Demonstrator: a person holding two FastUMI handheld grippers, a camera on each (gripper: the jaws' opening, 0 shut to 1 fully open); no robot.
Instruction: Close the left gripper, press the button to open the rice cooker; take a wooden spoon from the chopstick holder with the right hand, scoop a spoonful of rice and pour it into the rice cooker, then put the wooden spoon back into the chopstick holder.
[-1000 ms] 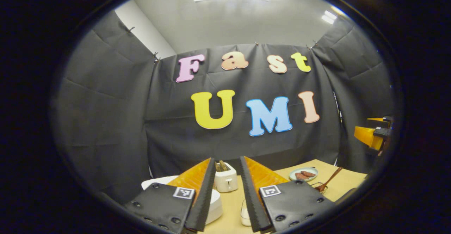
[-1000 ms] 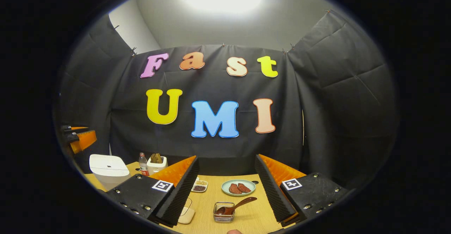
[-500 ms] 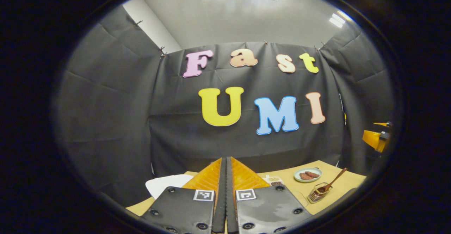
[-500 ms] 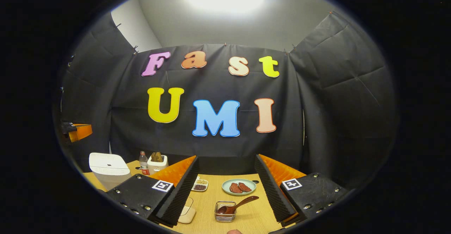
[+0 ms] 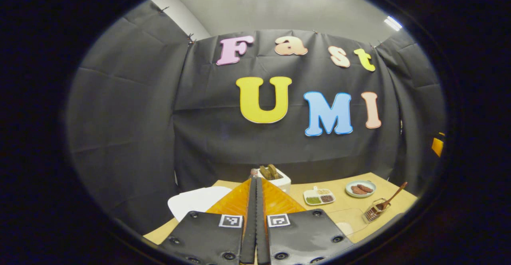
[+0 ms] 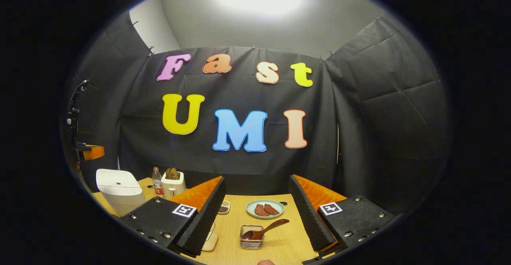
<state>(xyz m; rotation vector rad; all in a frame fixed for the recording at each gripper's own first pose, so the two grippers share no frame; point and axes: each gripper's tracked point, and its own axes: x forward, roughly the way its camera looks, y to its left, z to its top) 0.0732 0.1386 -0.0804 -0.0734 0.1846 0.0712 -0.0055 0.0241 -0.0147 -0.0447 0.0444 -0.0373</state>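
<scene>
1. Left gripper view: desk [image 5: 351, 205], light wood, runs across the bottom in front of the black cloth wall; same desk in right gripper view [image 6: 275, 245].
2. Rice cooker [image 6: 119, 189], white w/ rounded lid down, sits at desk's far left in right gripper view; in left gripper view its lid [image 5: 197, 201] lies just left of the left tool's fingers.
3. Left tool [image 5: 255, 185]: fingers pressed together along their length, nothing between them, up off the desk, tips in front of the toaster.
4. Right tool [image 6: 257, 187]: fingers wide apart, nothing held, up above the desk; plate and holder show btwn them.
5. Toaster [image 6: 173, 183], white w/ bread slices in the slots, stands right of the cooker; also at [image 5: 275, 177].
6. Plate [image 6: 264, 209], pale green w/ two brown pieces of food, mid desk; also at [image 5: 360, 188].
7. Chopstick holder [image 6: 251, 237], small clear wire-framed box, in front of the plate and nearer the camera; at [image 5: 373, 214] near desk's right edge.
8. Wooden spoon [image 6: 263, 231] lies in the holder, bowl inside, handle leaning up and right over the rim; same at [image 5: 393, 197].
9. Divided dish [image 5: 319, 197] w/ grains, btwn toaster and plate.
10. Bottle [image 6: 157, 181], red label, btwn cooker and toaster.
</scene>
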